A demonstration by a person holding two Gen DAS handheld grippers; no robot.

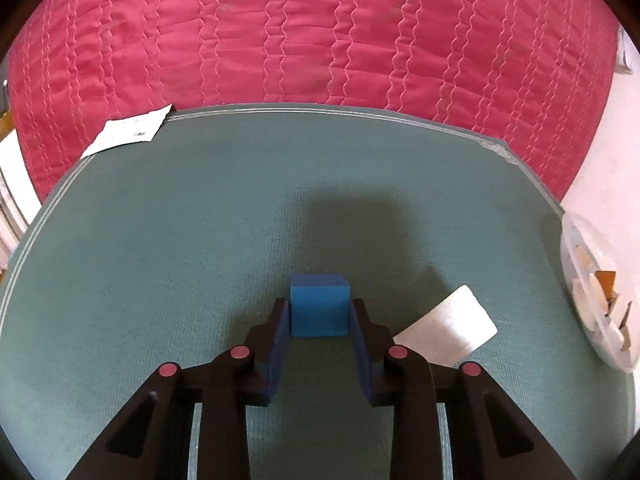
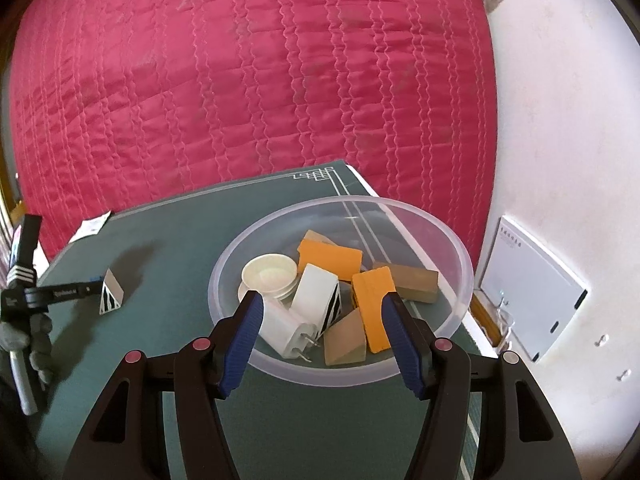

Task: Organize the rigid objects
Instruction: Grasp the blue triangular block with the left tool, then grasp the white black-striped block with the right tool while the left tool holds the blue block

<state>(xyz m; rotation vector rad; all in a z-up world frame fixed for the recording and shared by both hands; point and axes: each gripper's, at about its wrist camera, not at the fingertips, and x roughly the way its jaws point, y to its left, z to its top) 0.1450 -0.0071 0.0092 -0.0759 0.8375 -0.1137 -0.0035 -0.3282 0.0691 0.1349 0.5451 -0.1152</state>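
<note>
A blue cube (image 1: 319, 305) sits on the green mat (image 1: 160, 248) between the fingertips of my left gripper (image 1: 319, 312). The jaws stand close on both sides of it, with a thin gap showing on each side. A white wedge block (image 1: 450, 330) lies just right of it; it also shows in the right wrist view (image 2: 112, 291) with a striped end. My right gripper (image 2: 322, 300) is open and empty, above the near rim of a clear plastic bowl (image 2: 460, 264). The bowl holds several orange, tan and white blocks, white caps (image 2: 269, 272) and a white plug (image 2: 286, 330).
The mat lies on a pink quilted bedspread (image 1: 304, 40). A paper slip (image 1: 128, 132) lies at the mat's far left corner. The bowl shows at the right edge of the left wrist view (image 1: 592, 292). A white wall (image 2: 560, 120) with a white panel (image 2: 532, 288) stands right of the bowl.
</note>
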